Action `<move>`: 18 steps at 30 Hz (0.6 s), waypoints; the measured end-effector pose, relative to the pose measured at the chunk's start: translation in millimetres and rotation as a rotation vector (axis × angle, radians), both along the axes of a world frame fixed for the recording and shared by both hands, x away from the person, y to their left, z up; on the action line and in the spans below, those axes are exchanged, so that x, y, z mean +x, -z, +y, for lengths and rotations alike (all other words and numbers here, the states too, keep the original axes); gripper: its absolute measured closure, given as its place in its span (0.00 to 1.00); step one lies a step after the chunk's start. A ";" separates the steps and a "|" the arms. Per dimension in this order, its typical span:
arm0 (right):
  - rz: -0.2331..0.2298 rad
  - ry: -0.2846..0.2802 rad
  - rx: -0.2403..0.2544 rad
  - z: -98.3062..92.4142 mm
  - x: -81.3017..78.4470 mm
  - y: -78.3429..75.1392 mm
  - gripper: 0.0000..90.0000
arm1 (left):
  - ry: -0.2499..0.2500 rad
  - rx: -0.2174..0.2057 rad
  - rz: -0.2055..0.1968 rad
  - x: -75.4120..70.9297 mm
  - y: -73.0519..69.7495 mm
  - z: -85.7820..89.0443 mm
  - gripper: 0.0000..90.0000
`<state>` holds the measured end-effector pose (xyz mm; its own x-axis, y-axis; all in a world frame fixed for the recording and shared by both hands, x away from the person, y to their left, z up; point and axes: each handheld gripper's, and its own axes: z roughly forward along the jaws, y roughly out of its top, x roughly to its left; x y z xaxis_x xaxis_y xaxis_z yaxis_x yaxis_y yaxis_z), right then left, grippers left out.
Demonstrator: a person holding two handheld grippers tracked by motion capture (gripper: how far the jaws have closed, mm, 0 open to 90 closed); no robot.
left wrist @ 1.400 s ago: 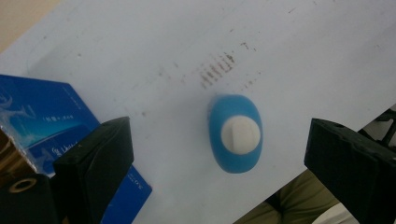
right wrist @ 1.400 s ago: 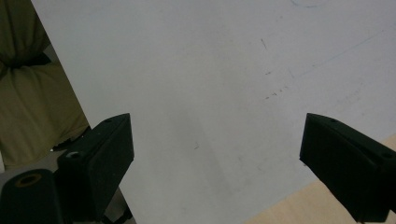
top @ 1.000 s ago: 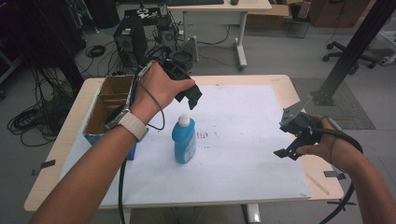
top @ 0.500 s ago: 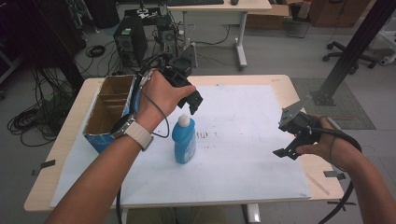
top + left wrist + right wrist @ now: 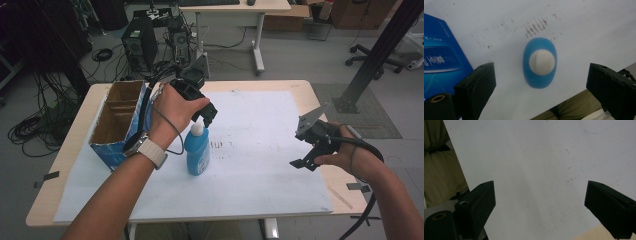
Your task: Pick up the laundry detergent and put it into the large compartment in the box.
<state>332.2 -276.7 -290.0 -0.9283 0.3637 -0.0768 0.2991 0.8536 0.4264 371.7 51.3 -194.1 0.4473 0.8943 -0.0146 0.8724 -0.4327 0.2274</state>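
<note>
A blue bottle [image 5: 198,152] with a white cap [image 5: 198,129] stands upright on the white sheet [image 5: 260,165], left of the table's middle. My left gripper [image 5: 209,112] hovers just above the cap, pointing down, its jaws open. In the left gripper view the bottle [image 5: 539,77] and cap [image 5: 542,62] lie straight below, between the spread jaws of the left gripper [image 5: 541,75], with nothing touching them. My right gripper [image 5: 306,150] is held open over the sheet's right side, far from the bottle. In the right gripper view the right gripper [image 5: 540,195] has only bare sheet between its jaws.
An open cardboard box with blue sides [image 5: 117,125] stands at the table's left, close beside the bottle; its blue wall [image 5: 441,57] is near my left jaw. The wooden table's edge [image 5: 345,150] runs right of the sheet. Desks, computers and cables sit beyond the table.
My left gripper has sunk a little toward the bottle's cap. The right gripper and the bottle have not moved.
</note>
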 end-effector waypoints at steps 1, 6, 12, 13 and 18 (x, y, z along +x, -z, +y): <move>0.000 0.000 0.000 0.0 0.0 0.0 0.11 | 0.000 0.000 0.000 0.0 0.0 0.0 0.10; 0.002 -0.001 0.002 0.2 0.1 1.2 0.11 | -0.013 -0.008 0.005 0.9 6.9 -0.2 0.11; 0.003 -0.002 0.003 0.0 0.0 2.5 0.11 | -0.013 -0.006 0.010 1.9 14.0 -0.9 0.11; 0.003 -0.002 0.003 0.0 0.0 2.5 0.11 | -0.013 -0.006 0.010 1.9 14.0 -0.9 0.11; 0.004 -0.003 0.004 0.4 -0.1 4.0 0.11 | -0.009 -0.008 0.023 3.2 21.2 -2.7 0.11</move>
<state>332.1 -276.3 -294.0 -0.9298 0.3612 -0.0712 0.2984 0.8527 0.4288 374.9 48.6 -215.3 0.4386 0.8981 -0.0317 0.8813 -0.4229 0.2109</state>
